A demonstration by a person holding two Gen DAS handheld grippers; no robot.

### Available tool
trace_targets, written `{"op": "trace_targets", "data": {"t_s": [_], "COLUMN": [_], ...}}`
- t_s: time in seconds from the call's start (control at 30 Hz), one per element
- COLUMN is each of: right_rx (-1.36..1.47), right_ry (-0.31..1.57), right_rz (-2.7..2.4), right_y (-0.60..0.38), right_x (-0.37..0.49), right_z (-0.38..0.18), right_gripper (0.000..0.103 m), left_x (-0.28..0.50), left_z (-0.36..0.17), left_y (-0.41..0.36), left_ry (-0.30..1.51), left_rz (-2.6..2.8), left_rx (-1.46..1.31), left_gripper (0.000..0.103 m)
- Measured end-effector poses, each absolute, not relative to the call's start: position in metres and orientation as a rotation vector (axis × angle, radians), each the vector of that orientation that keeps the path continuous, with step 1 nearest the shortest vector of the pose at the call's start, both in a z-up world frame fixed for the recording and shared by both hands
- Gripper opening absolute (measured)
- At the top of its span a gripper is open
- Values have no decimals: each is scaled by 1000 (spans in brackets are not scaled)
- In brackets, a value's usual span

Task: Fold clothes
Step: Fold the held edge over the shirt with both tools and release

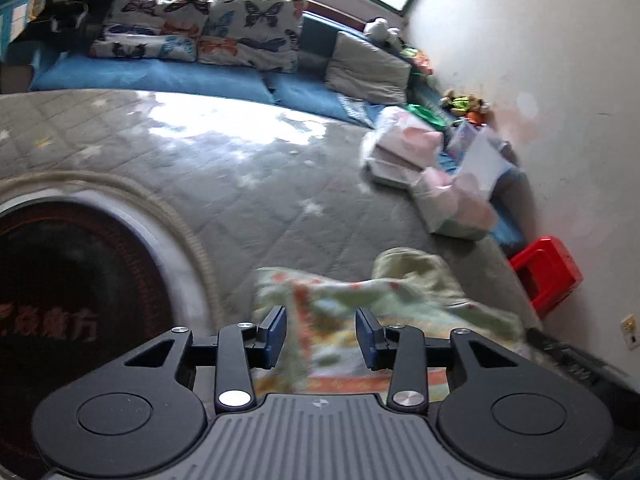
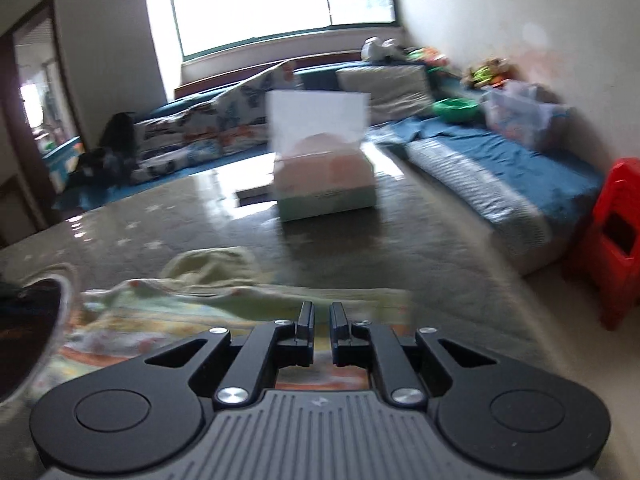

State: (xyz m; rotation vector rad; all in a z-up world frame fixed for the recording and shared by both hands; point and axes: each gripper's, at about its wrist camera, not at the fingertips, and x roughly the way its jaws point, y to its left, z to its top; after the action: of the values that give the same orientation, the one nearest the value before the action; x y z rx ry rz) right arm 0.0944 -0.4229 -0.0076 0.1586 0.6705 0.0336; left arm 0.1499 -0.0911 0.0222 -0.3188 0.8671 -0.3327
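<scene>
Left wrist view: our left gripper (image 1: 321, 334) hangs with its jaws spread wide over a pale green patterned garment (image 1: 384, 300), nothing between them. The garment lies crumpled on the grey quilted mat (image 1: 248, 184), just beside a dark round rug (image 1: 60, 312) with a pale rim. In the right wrist view our right gripper (image 2: 322, 330) has its jaws nearly together with a narrow gap; we cannot tell whether cloth is pinched there. The garment (image 2: 168, 304) spreads mostly leftward from it, its long axis running roughly across the frame, a bunched end rising toward the far side.

Farther on, an open box (image 2: 326, 184) with its white lid raised holds something pink. By the wall sit a red plastic stool (image 2: 616, 240), a blue mattress (image 2: 500, 160), a green bowl (image 2: 456, 108) and a clear tub (image 2: 520, 116) of blurred items. Butterfly cushions (image 1: 200, 28) line the window side.
</scene>
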Motion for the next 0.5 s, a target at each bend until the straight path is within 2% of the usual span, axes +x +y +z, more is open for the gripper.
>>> {"op": "trace_targets", "data": {"t_s": [0.27,0.5], "right_rx": [144,126], "right_ry": [700,700], "right_rz": [105,125], "right_y": [-390,-388], "right_x": [132,128], "right_z": [-21,-18], "right_gripper": [9,9], "left_x": [173,196], "left_z": [8,-14], "left_y": [-143,-155], "left_ry": [901,935], "left_rz": [-458,-443], "left_rx": [-302,-319], "left_gripper": [29,28]}}
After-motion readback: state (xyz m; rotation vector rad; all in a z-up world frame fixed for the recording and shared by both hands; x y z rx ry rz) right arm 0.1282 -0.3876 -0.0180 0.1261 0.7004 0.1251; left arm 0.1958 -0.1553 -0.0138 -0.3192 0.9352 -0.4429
